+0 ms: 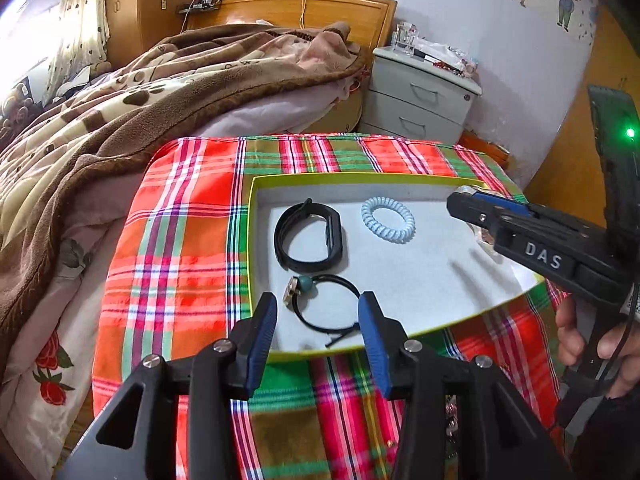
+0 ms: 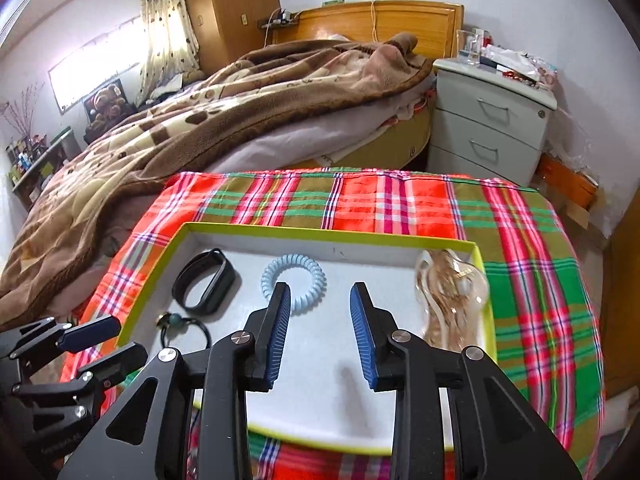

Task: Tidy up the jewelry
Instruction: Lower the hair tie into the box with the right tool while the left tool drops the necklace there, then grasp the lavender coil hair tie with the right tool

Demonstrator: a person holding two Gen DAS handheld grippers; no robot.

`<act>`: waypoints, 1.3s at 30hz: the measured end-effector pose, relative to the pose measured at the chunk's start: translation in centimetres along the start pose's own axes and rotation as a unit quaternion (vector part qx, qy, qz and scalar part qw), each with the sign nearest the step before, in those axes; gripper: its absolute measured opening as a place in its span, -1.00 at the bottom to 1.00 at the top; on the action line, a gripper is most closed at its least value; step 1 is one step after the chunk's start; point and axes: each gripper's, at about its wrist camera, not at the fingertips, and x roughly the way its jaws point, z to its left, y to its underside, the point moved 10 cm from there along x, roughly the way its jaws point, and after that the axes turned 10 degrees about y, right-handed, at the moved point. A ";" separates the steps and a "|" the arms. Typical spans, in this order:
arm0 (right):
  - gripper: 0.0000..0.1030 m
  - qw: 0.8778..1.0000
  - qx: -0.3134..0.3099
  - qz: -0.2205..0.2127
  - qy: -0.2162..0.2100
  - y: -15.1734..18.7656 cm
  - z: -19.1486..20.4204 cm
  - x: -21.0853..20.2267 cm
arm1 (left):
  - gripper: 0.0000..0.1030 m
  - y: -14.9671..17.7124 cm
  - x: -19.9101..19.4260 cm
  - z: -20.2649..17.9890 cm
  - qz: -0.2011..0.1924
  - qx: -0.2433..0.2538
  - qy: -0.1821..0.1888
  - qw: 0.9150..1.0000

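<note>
Jewelry lies in a shallow white-lined box with a lime-green rim (image 1: 250, 240), which sits on a red, green and white plaid cloth (image 1: 172, 240) beside a bed with a brown patterned blanket (image 1: 120, 92). Inside are 4 pieces: a black wristband (image 1: 308, 238) at the far left, a pale-blue coiled spiral bracelet (image 1: 388, 219) just beside it, a black cord bracelet with a teal bead (image 1: 324, 306) at the near left, and a clear packet of golden chain (image 2: 452, 296) against the right wall. The left gripper (image 1: 318, 320) hangs over the near edge with its blue pads wide apart around the cord bracelet, gripping nothing. The right gripper (image 2: 320, 316) hovers over the box's bare middle, spread wide, holding nothing.
</note>
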 end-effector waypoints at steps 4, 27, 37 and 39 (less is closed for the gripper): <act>-0.37 1.000 0.005 -0.009 -0.006 0.8 -0.3 -1.6 | -0.14 0.6 -1.1 -0.3 -0.007 -0.004 0.008 1.000; -0.37 0.997 0.067 0.047 0.008 13.3 -2.4 -5.6 | -0.14 6.6 -3.8 -1.5 -0.008 -0.016 0.052 0.999; -0.37 0.997 0.053 0.057 0.015 14.2 -0.5 -5.2 | -0.14 8.4 -4.0 -1.3 0.002 -0.018 0.058 0.998; -0.49 0.997 0.052 0.058 0.014 14.4 -0.5 -5.2 | -0.14 8.6 -4.1 -1.2 0.002 -0.019 0.055 0.998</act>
